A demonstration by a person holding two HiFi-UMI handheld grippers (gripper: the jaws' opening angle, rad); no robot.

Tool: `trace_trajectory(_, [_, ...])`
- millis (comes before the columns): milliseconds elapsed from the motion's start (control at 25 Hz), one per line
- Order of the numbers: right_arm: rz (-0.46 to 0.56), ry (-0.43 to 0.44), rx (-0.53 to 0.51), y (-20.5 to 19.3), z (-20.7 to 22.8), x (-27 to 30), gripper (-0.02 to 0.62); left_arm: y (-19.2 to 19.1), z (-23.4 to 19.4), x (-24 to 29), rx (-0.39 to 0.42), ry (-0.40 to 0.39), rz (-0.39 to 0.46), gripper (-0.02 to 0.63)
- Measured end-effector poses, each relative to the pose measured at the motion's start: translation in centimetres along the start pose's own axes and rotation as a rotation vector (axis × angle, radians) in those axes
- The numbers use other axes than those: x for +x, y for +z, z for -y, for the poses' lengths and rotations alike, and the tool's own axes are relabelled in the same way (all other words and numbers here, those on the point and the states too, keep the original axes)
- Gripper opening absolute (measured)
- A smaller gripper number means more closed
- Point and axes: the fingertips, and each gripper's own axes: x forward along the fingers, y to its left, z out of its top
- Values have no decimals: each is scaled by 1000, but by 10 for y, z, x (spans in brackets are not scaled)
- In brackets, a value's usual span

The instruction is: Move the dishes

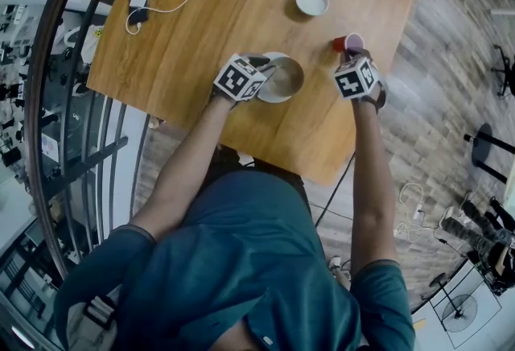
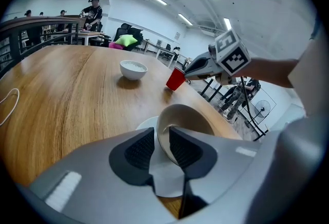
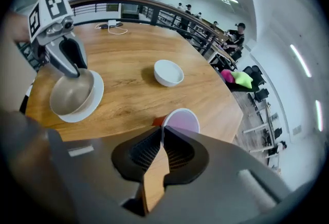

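Left gripper [image 2: 163, 141]: jaws clamped on tan bowl [image 2: 187, 117] rim, probably to lift it off white plate [image 2: 145, 124].
Right gripper [image 3: 162, 138]: jaws pinching red cup [image 3: 181, 119] rim, two o'clock from bowl.

The right gripper [image 3: 162, 138] has its jaws pinched almost together on the near rim of a red cup [image 3: 181, 119] with a pale inside, close to the near edge of the wooden table [image 3: 128, 48]. Beyond it a white bowl [image 3: 168, 72] stands alone. Toward the table's left edge, the left gripper [image 3: 76, 70] grips the rim of a tan bowl [image 3: 69, 95] tilted on a white plate [image 3: 96, 95].
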Motion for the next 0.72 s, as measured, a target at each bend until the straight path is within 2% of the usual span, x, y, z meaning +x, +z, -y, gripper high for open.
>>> trace_trajectory(360, [-60, 17, -201, -2, -18, 5, 30, 2, -4, 2, -6, 46, -21, 30])
trace_trajectory(720, [-83, 119, -247, -3, -41, -4, 29, 5, -4, 3, -14, 58, -13, 17])
